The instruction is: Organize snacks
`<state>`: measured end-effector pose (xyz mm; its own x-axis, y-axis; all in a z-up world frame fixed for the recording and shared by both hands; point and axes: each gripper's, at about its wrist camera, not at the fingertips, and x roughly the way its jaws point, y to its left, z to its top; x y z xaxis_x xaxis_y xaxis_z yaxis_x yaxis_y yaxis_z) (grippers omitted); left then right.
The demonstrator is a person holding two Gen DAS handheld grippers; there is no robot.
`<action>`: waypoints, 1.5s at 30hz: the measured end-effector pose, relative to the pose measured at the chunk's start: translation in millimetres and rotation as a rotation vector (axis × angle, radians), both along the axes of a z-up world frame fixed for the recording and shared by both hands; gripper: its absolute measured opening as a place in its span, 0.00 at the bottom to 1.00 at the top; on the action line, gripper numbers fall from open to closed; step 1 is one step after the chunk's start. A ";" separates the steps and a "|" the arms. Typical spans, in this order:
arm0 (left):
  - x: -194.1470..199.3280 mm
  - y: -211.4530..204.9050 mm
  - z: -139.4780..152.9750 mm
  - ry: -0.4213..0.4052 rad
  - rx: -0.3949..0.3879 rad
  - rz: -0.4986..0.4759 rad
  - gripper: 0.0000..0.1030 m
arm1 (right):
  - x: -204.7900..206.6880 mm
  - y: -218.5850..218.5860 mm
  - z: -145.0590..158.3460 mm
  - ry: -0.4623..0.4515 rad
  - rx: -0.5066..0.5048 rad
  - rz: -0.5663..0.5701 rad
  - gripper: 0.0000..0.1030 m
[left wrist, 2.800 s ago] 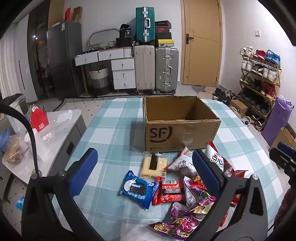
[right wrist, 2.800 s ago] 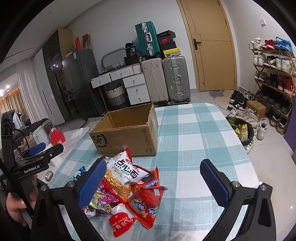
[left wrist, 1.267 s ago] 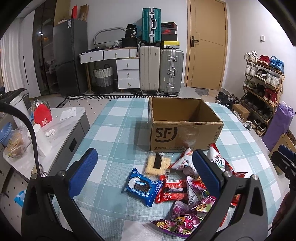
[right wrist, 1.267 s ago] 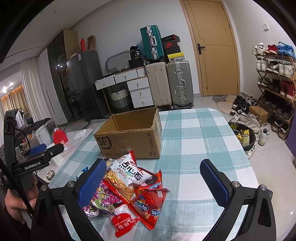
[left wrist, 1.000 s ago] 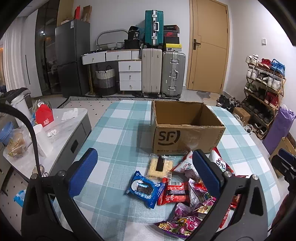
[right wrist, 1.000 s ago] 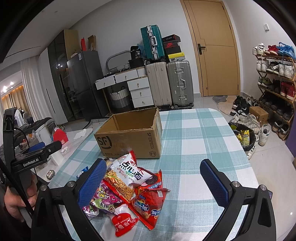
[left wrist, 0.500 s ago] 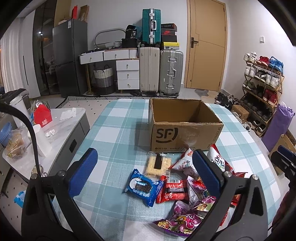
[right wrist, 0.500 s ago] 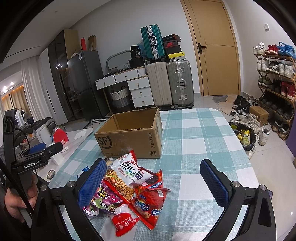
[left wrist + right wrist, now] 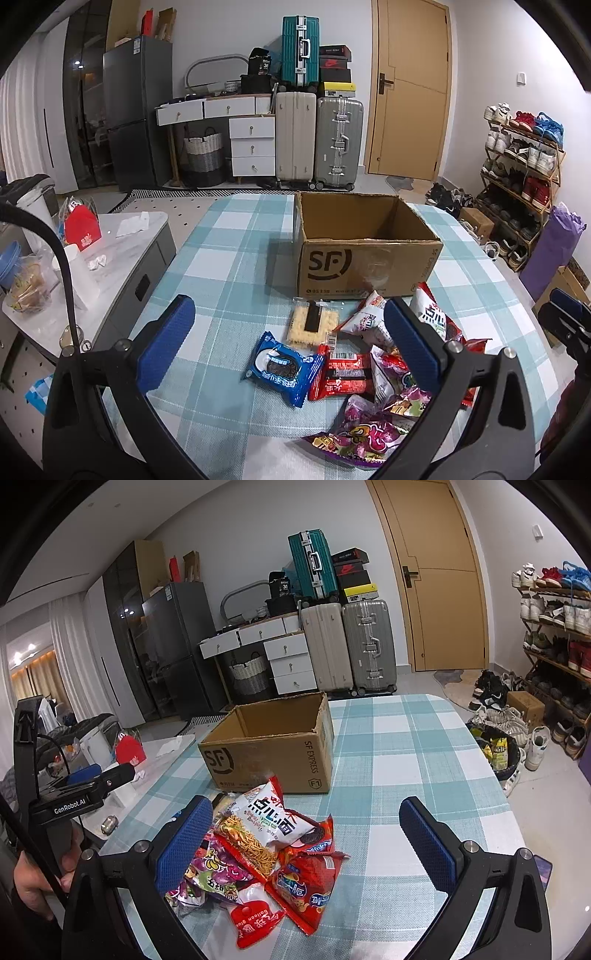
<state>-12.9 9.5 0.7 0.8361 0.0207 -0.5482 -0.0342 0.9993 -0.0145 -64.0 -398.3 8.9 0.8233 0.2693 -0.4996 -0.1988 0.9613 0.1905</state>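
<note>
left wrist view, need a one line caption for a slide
Open left gripper hovers over a pile of snack packets in front of an open SF cardboard box on a checked tablecloth.

box (image 9: 365,254) on table (image 9: 229,266), toward its far side | snack packets (image 9: 354,365) heaped on table just in front of box | cookie pack (image 9: 282,363) at left edge of heap | cracker pack (image 9: 313,325) between cookie pack and box | suitcases (image 9: 319,140) on floor behind table | shoe rack (image 9: 524,162) to the right | side counter (image 9: 122,251) left of table

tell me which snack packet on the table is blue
The cookie packet at the pile's left edge: it is the only blue one; its neighbours are red, purple or white.
</note>
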 end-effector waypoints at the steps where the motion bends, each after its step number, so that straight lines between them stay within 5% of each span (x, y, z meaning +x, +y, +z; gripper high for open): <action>1: -0.6 0.4 -1.4 0.003 -0.002 -0.003 0.99 | 0.9 0.0 -0.7 0.000 -0.002 0.001 1.00; 23: -3.0 -23.2 -104.4 0.273 -0.104 -0.330 0.99 | 1.5 -1.8 -16.7 0.039 0.047 0.041 1.00; 31: -4.6 -42.5 -123.1 0.323 -0.113 -0.409 0.99 | 1.4 -6.6 -24.9 0.063 0.055 0.034 1.00; 37: -4.0 -53.6 -131.4 0.356 -0.128 -0.464 0.86 | 2.8 -10.0 -30.0 0.078 0.068 0.031 1.00; 45: -2.2 -51.2 -133.1 0.388 -0.158 -0.480 0.84 | 2.5 -9.8 -33.4 0.083 0.077 0.043 1.00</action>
<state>-15.1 -41.7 -132.4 0.4717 -0.4130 -0.7791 0.3847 0.8914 -0.2396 -61.4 -408.2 -24.4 0.7672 0.3435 -0.5417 -0.2198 0.9342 0.2810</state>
